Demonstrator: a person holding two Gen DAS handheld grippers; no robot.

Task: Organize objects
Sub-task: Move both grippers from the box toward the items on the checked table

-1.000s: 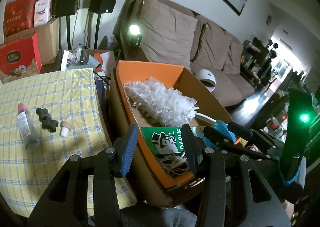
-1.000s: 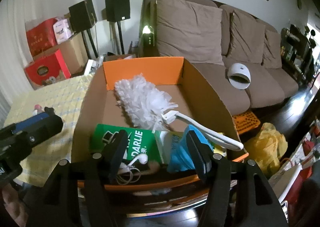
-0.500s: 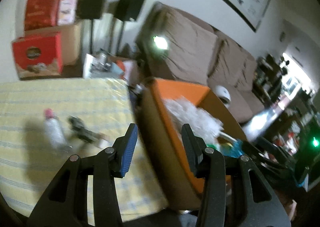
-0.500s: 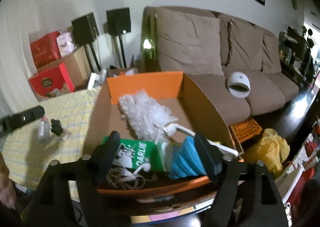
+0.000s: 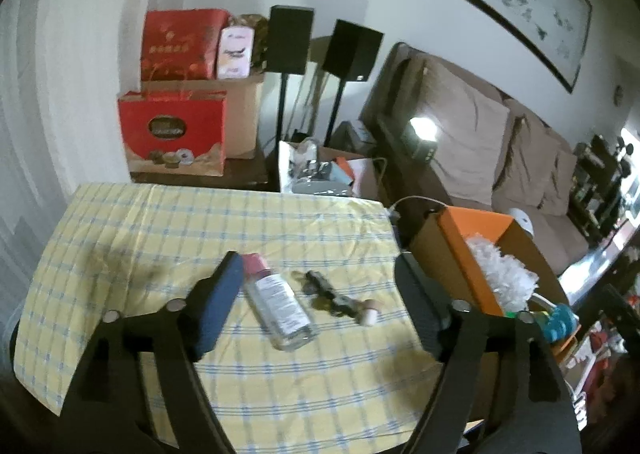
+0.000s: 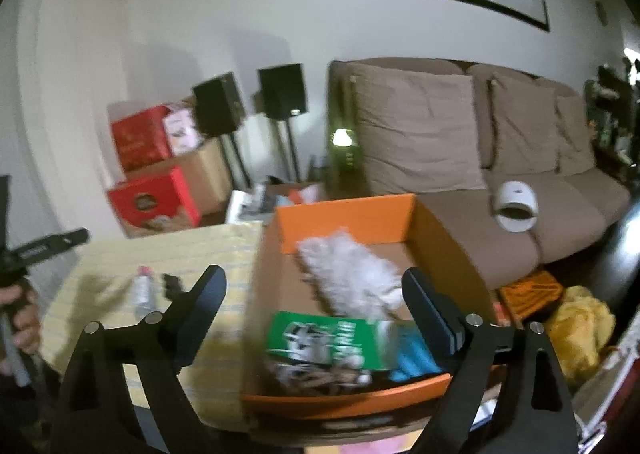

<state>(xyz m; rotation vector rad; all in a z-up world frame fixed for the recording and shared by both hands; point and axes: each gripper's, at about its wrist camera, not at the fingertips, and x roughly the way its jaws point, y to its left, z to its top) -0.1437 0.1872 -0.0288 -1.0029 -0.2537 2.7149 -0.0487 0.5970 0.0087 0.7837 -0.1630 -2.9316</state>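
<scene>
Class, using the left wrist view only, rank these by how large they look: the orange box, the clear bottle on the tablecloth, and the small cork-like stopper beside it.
1. Orange box, though the frame shows only part of it.
2. Bottle.
3. Stopper, clearly smallest.

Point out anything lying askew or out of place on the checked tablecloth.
The clear plastic bottle with a pink cap lies on its side on the yellow checked tablecloth instead of upright. Beside it, a small black object and a small white-and-pink piece lie loose, outside the orange-lined cardboard box.
</scene>
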